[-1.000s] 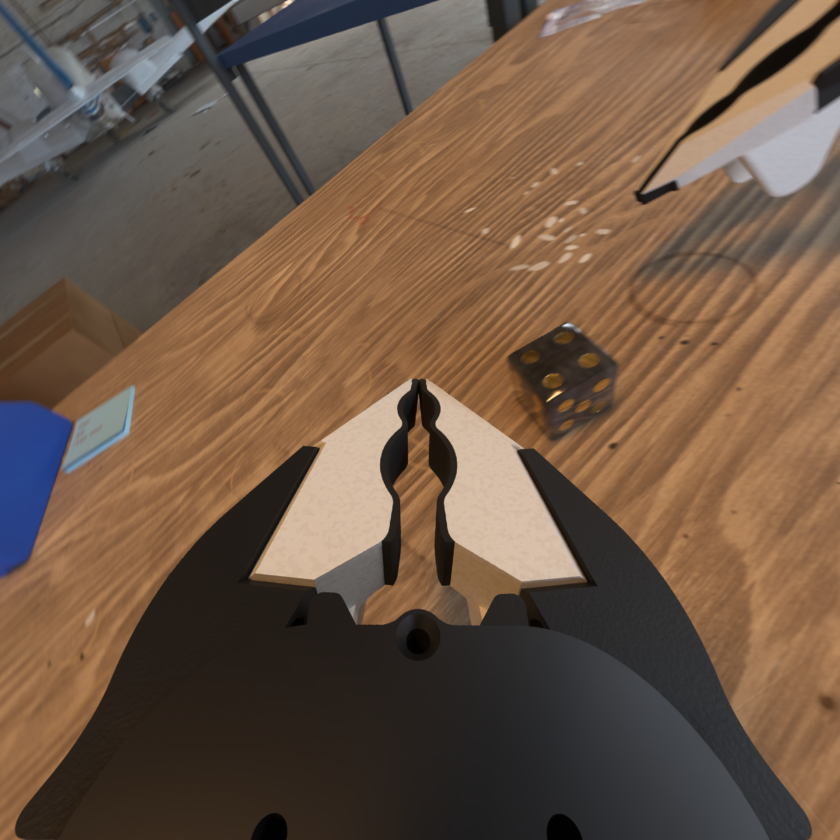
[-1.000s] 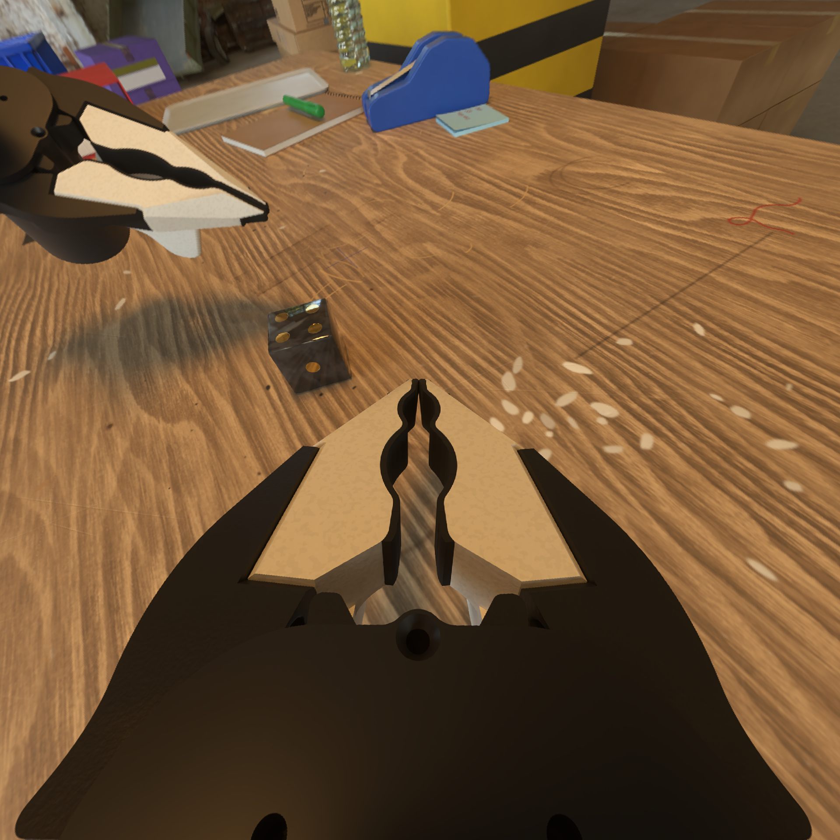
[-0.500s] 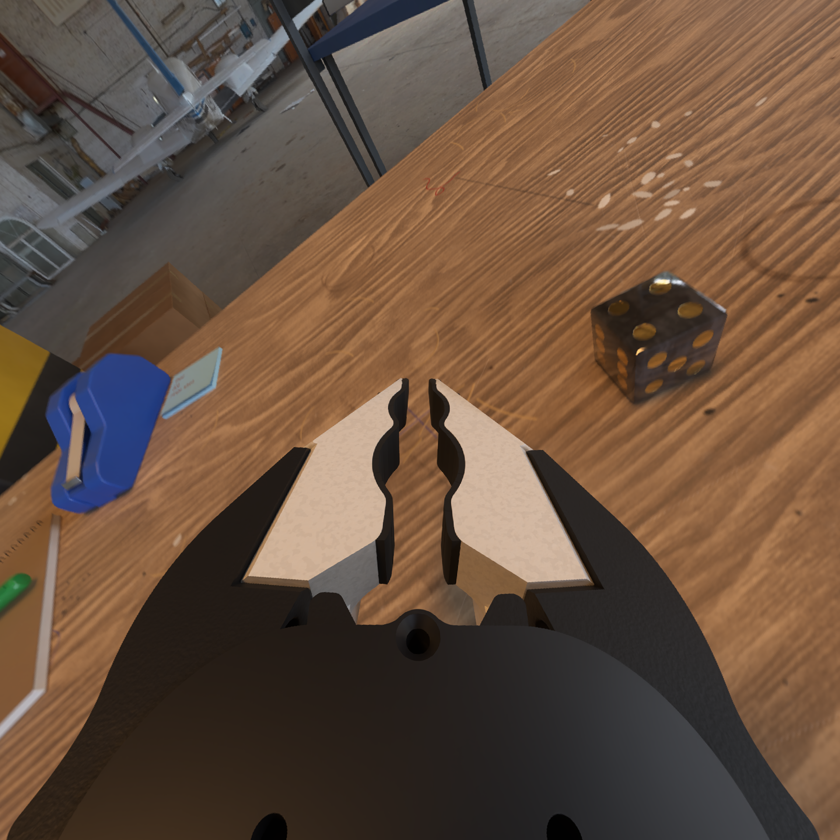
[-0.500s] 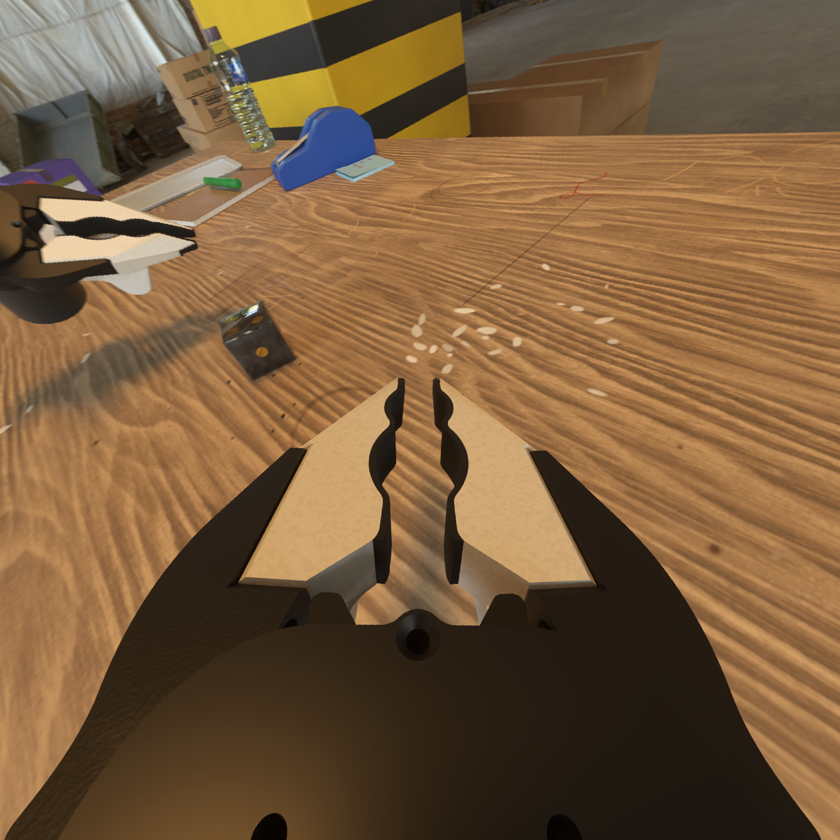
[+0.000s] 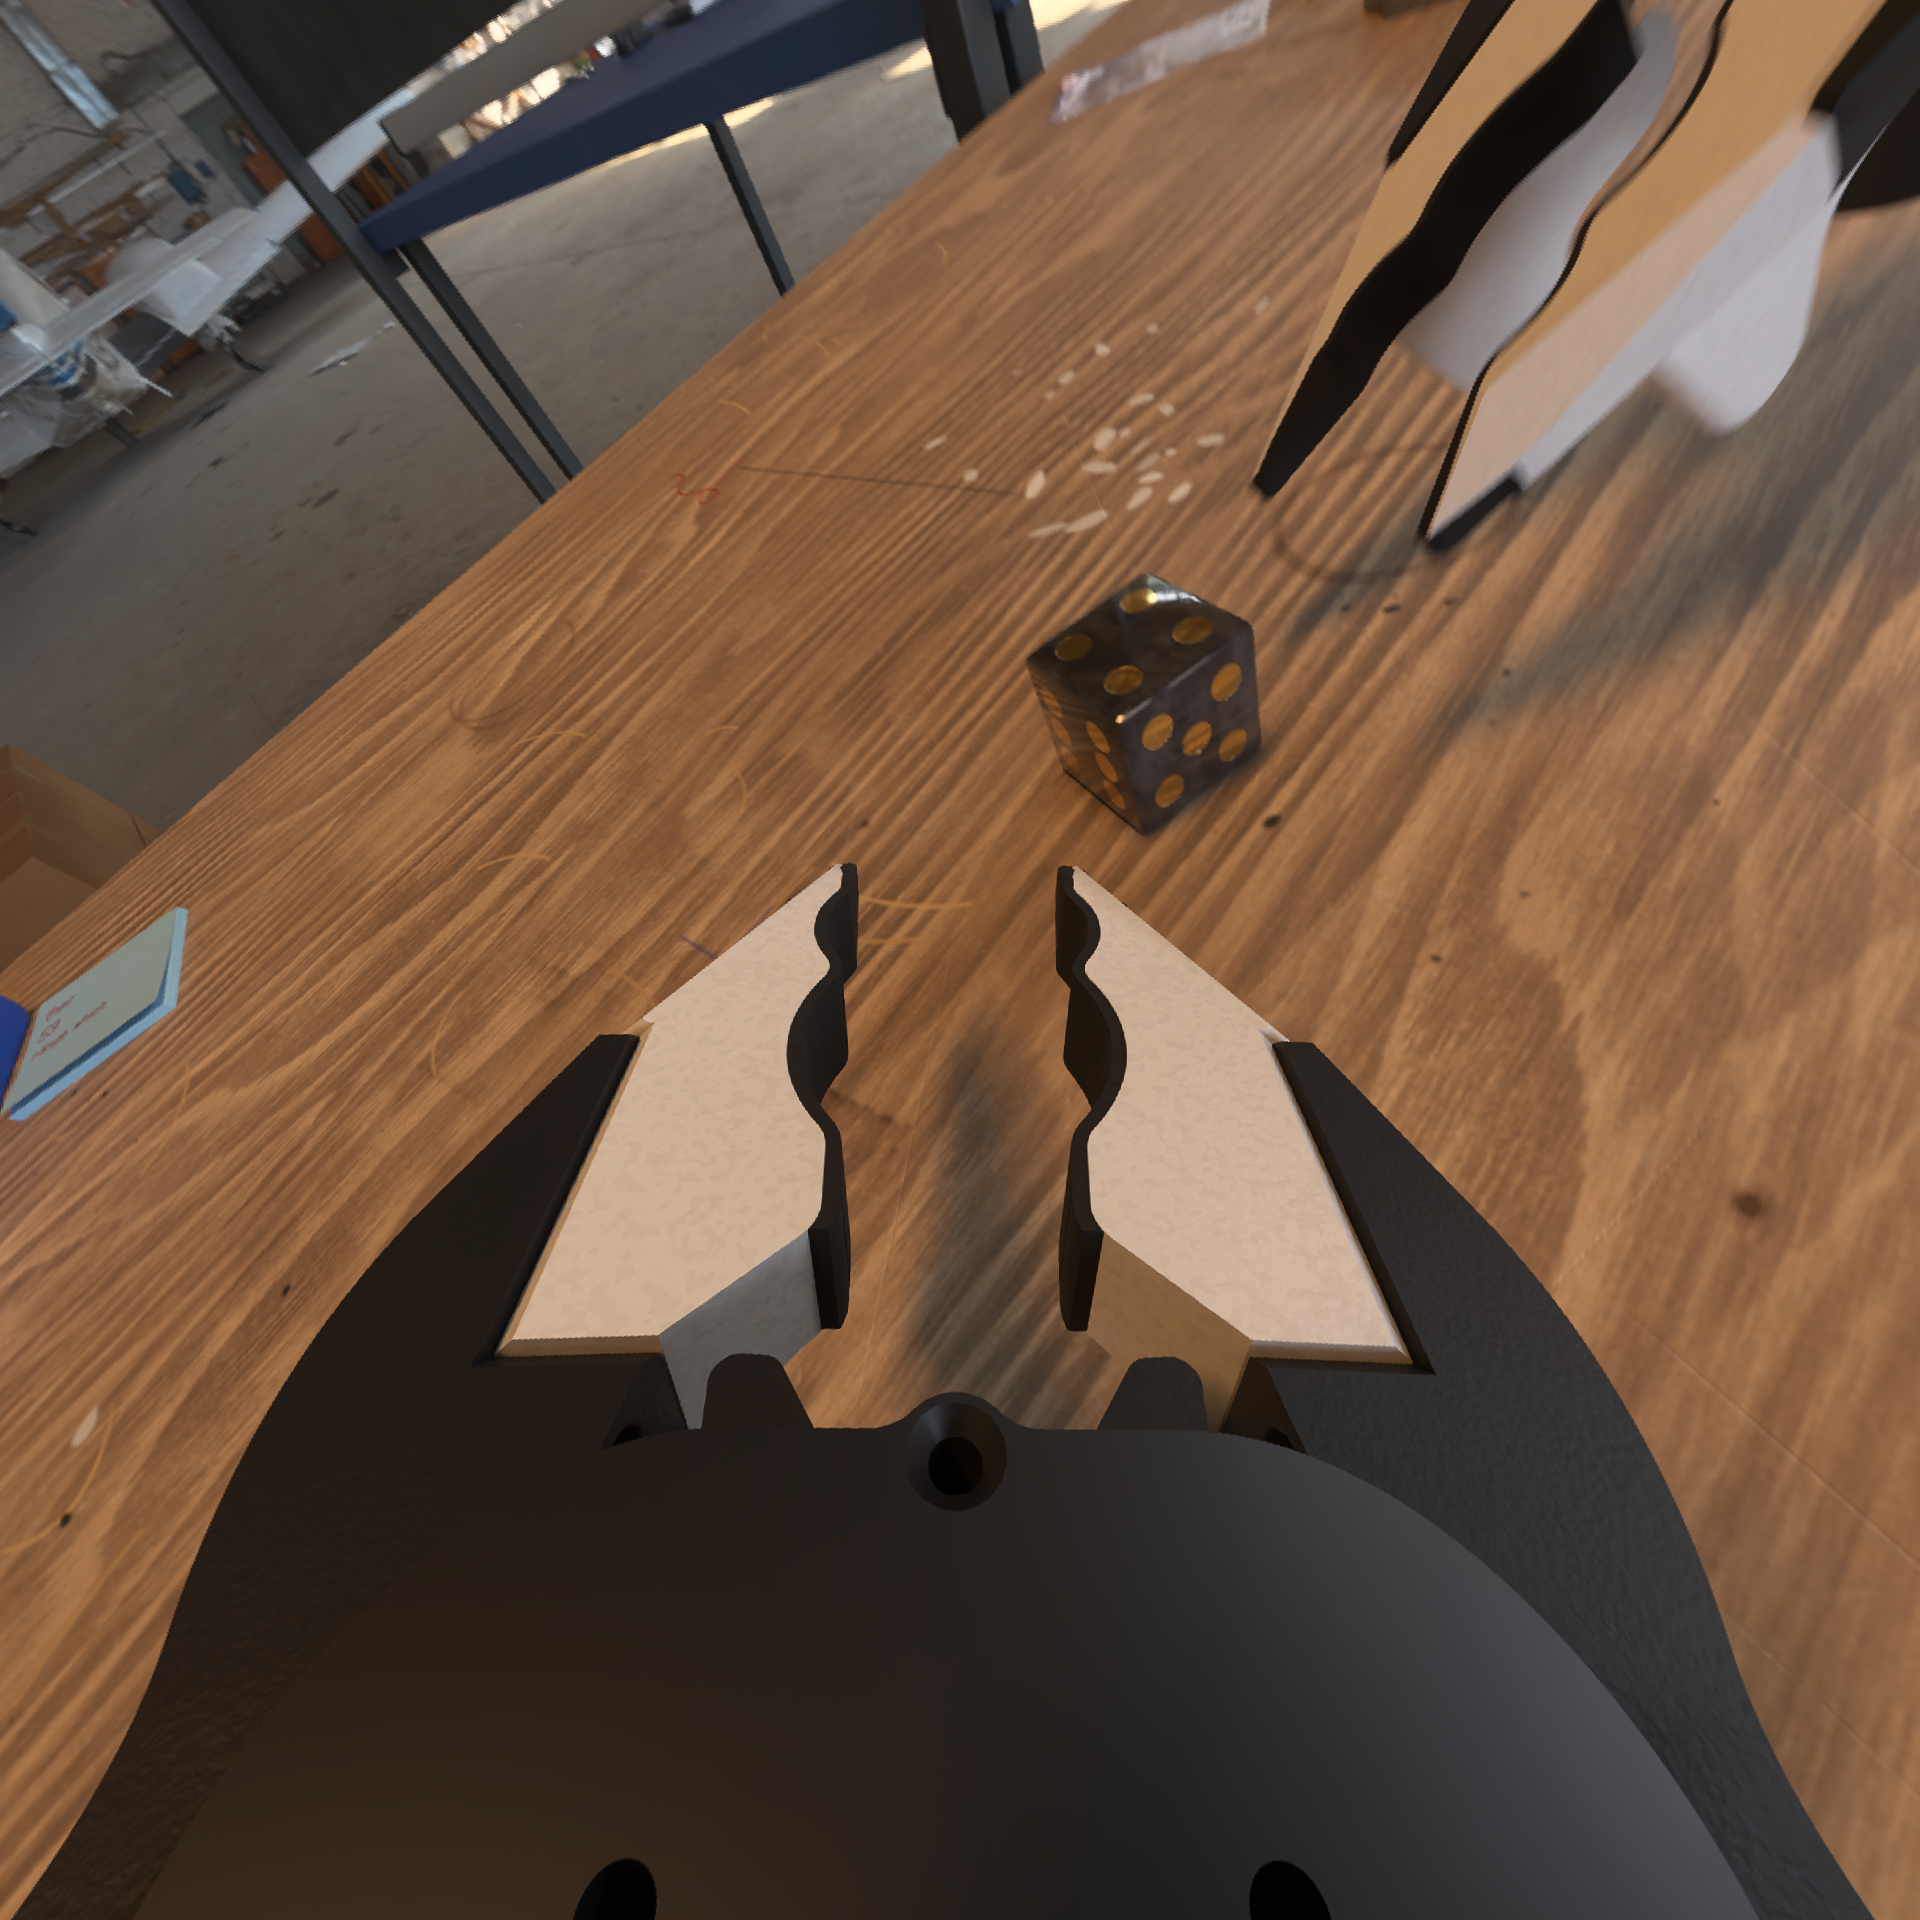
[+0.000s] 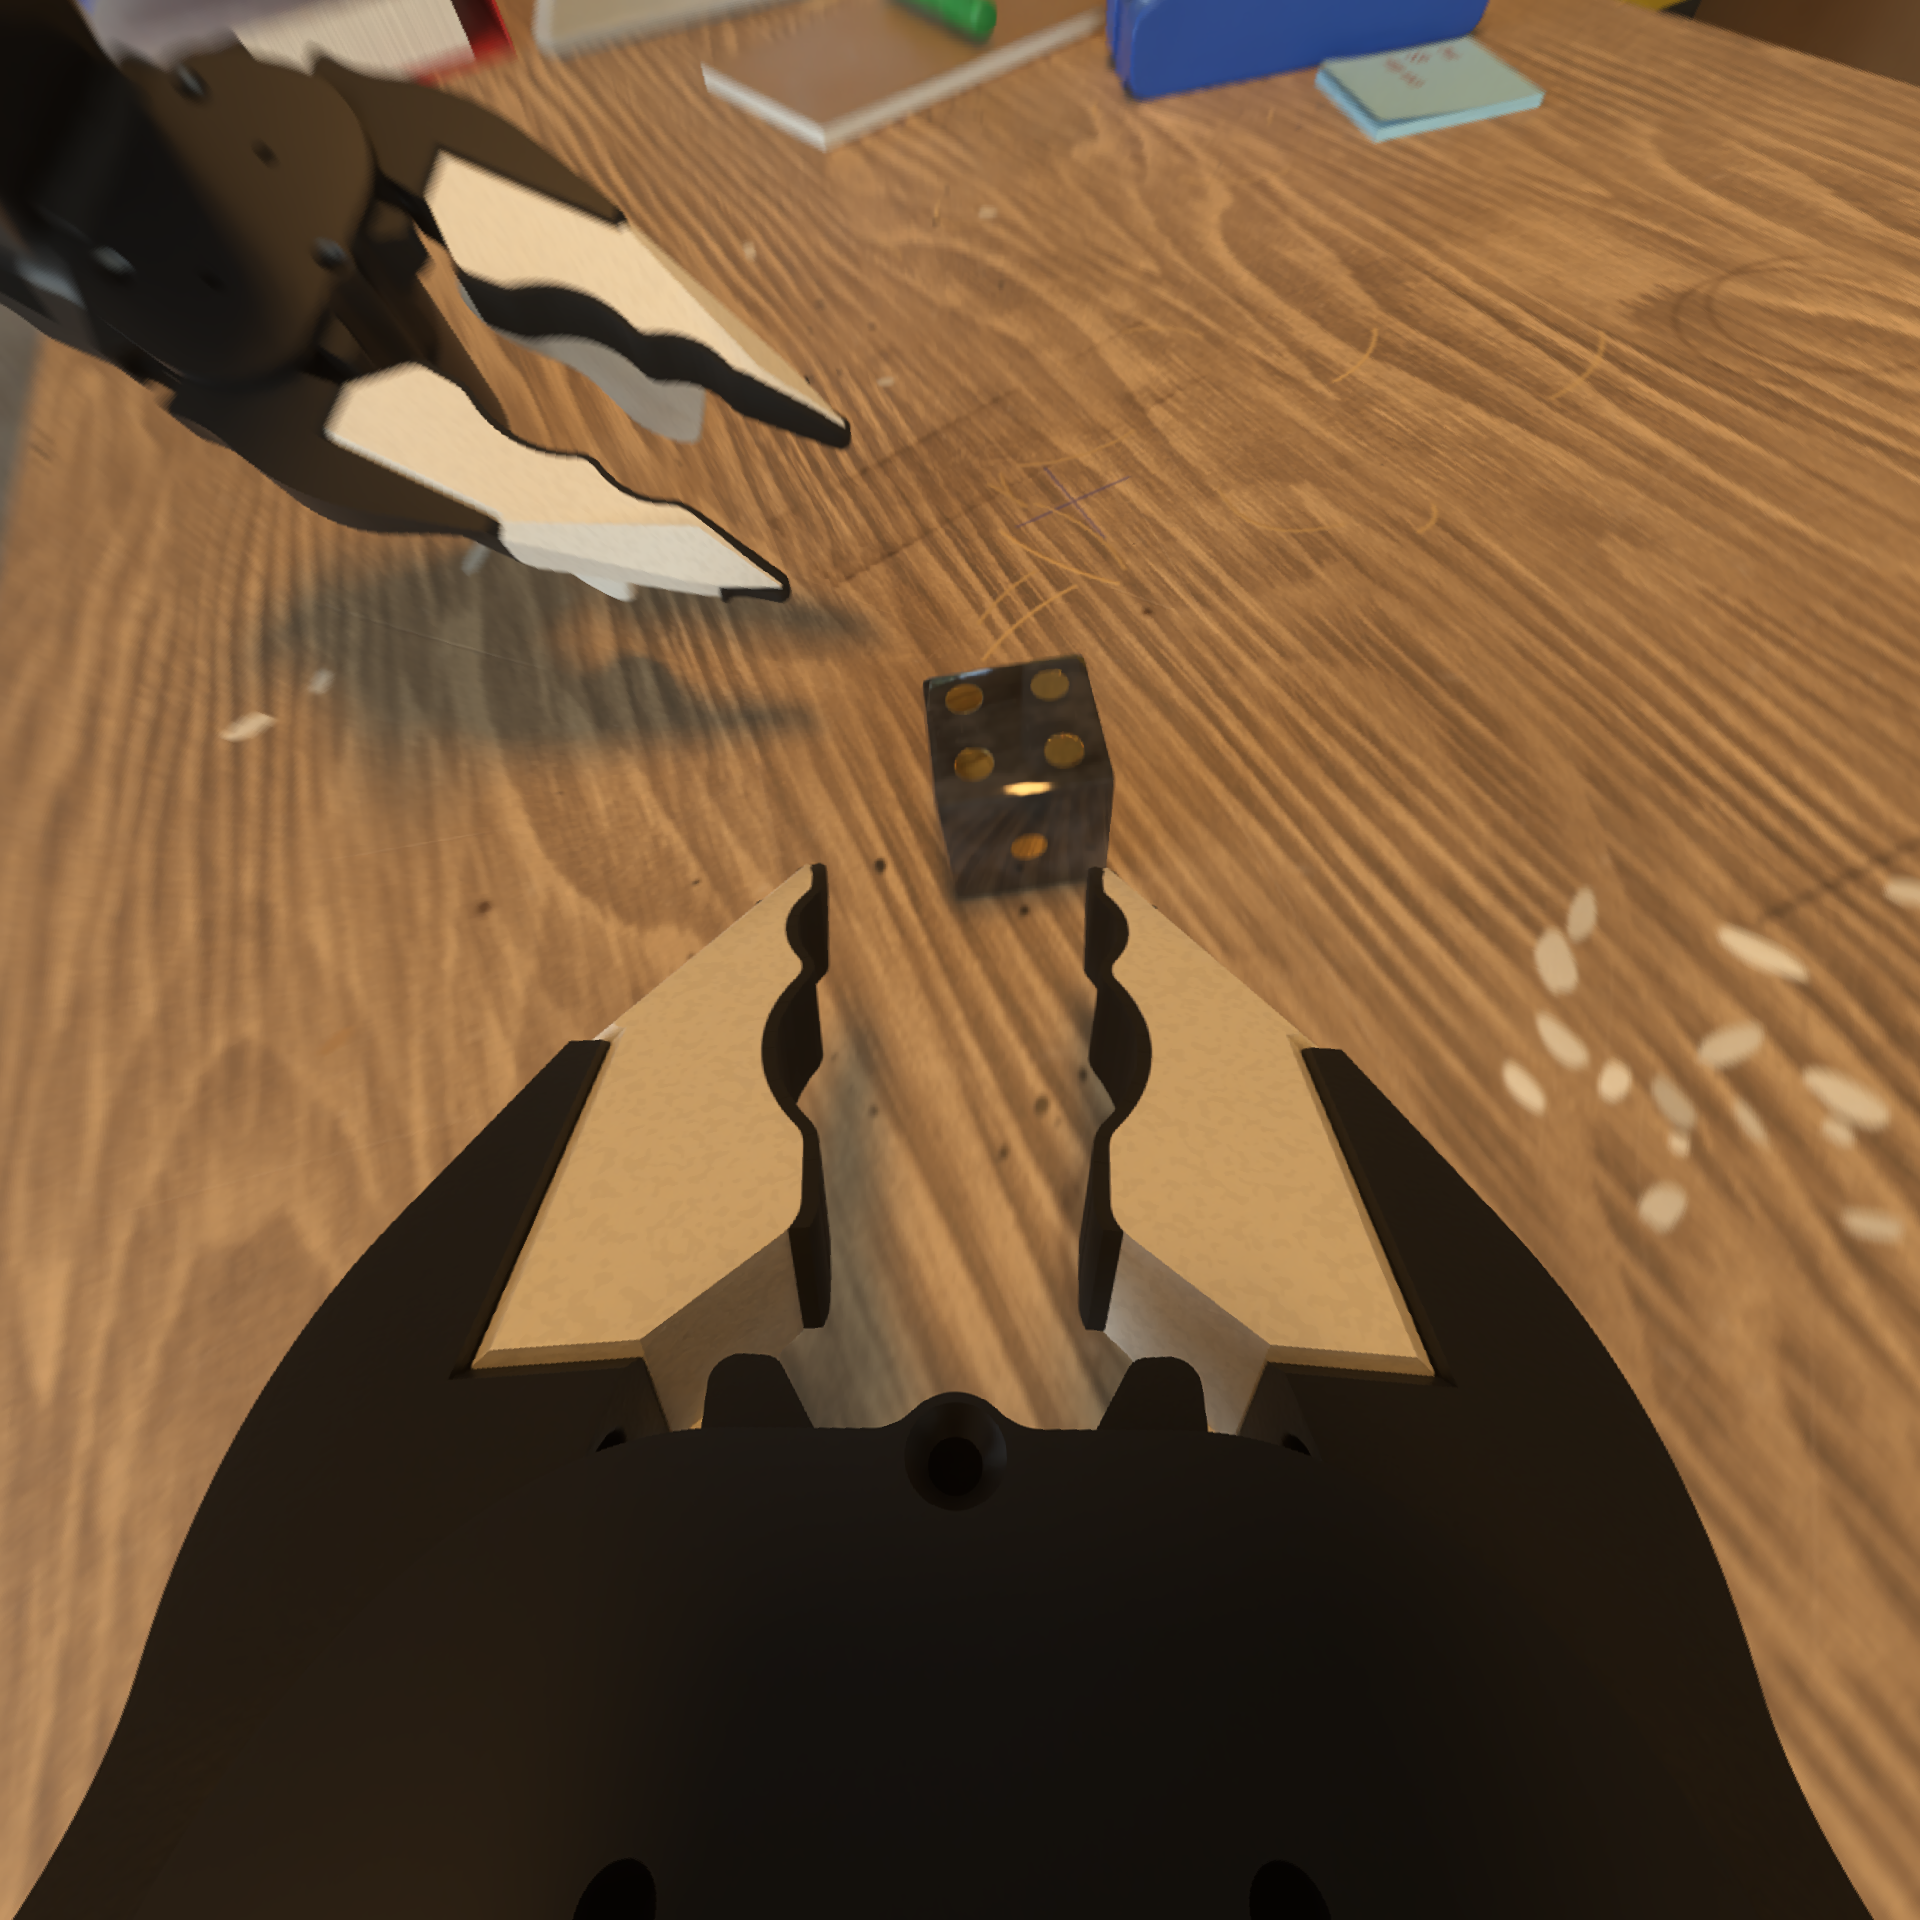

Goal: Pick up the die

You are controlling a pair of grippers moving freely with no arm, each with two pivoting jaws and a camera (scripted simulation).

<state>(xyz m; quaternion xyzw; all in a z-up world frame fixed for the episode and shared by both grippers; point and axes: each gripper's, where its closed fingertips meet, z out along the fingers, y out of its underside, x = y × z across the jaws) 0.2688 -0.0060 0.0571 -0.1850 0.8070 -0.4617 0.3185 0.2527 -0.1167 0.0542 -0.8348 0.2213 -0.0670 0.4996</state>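
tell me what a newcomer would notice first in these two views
The dark die with gold pips stands alone on the wooden table, just ahead of the open right gripper. The left gripper, also open, points at it from the other side with the die ahead and to its right. Pale grains lie scattered nearby.

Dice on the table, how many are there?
1. The dark die with gold dots sits on the wooden table, just ahead of the open right gripper and ahead-right of the open left gripper. None other shows.
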